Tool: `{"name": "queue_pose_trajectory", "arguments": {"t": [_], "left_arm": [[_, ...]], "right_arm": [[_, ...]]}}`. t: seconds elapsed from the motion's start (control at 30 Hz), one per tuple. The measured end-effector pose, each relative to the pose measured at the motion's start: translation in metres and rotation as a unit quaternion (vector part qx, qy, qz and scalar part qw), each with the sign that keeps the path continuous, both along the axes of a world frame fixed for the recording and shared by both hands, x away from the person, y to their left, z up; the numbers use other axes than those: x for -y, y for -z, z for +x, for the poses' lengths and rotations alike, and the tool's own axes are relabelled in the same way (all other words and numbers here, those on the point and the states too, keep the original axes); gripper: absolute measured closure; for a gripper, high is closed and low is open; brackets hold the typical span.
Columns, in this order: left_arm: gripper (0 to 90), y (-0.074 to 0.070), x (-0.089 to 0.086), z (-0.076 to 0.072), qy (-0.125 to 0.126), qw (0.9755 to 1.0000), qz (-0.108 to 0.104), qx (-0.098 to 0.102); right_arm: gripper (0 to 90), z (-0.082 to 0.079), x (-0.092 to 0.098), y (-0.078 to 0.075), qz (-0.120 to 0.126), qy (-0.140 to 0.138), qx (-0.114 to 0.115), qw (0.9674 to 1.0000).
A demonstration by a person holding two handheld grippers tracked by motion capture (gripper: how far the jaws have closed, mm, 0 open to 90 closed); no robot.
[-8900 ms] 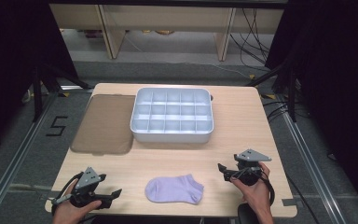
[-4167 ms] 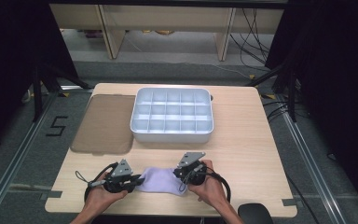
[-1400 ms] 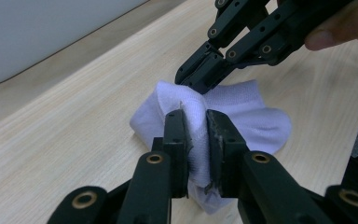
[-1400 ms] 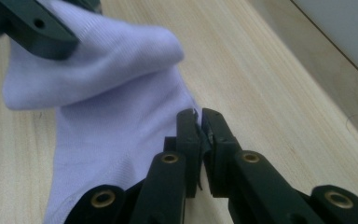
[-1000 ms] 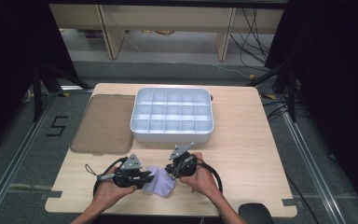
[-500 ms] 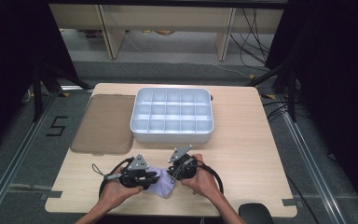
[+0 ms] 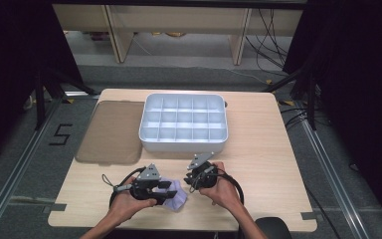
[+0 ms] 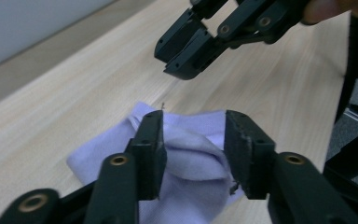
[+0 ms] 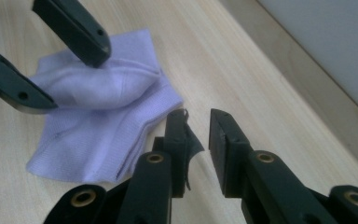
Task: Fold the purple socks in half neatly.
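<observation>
A lavender sock (image 7: 177, 198) lies folded into a small bundle near the table's front edge. My left gripper (image 7: 170, 191) points right over it. In the left gripper view its jaws (image 8: 193, 149) have just been opening and stand apart on either side of a raised fold of the sock (image 8: 191, 154) without pressing it. My right gripper (image 7: 191, 182) hovers just right of the sock, tips toward it. Its jaws (image 9: 198, 135) have just been opening a little, and only bare wood shows in the narrow gap. The sock (image 9: 98, 116) lies left of them.
A white compartment tray (image 7: 183, 147) stands behind the hands at the table's middle, with a brown flat lid (image 7: 112, 132) to its left. There is bare wood (image 7: 278, 174) to the right. The front table edge runs just below the forearms.
The sock first lay flat with the grippers far apart. Both grippers came in on it and it is now folded into a bundle. Over the last second the left gripper edged right over it.
</observation>
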State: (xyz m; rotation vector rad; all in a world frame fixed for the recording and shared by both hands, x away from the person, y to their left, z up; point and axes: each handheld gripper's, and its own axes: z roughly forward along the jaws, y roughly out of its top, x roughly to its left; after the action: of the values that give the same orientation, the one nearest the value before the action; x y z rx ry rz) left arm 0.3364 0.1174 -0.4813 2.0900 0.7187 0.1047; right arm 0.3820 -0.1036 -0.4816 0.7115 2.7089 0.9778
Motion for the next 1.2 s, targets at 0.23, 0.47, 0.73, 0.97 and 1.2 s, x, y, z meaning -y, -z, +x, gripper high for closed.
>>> {"name": "queue_pose_trajectory", "arguments": {"t": [0.23, 0.47, 0.73, 0.97, 1.2], "left_arm": [[59.6, -0.015, -0.014, -0.003, -0.005, 0.9998, -0.017, 0.013], [67.2, -0.003, -0.041, 0.003, -0.027, 0.9994, 0.013, 0.019], [84.0, 0.019, -0.038, 0.005, 0.022, 0.9969, 0.073, 0.02], [89.2, 0.026, -0.027, -0.011, 0.033, 0.9965, 0.077, 0.007], [87.4, 0.027, -0.015, -0.021, 0.035, 0.9967, 0.073, -0.002]], "right_arm": [[74.8, 0.0, 0.001, -0.003, 0.007, 0.001, 0.005, 1.0], [74.6, -0.009, -0.005, -0.015, 0.028, -0.008, 0.011, 0.9995], [80.9, -0.018, -0.014, -0.022, 0.033, -0.017, 0.01, 0.9993], [90.0, -0.021, -0.017, -0.022, 0.042, -0.031, 0.012, 0.9986], [90.0, -0.029, -0.033, -0.019, 0.052, -0.055, -0.012, 0.9971]]}}
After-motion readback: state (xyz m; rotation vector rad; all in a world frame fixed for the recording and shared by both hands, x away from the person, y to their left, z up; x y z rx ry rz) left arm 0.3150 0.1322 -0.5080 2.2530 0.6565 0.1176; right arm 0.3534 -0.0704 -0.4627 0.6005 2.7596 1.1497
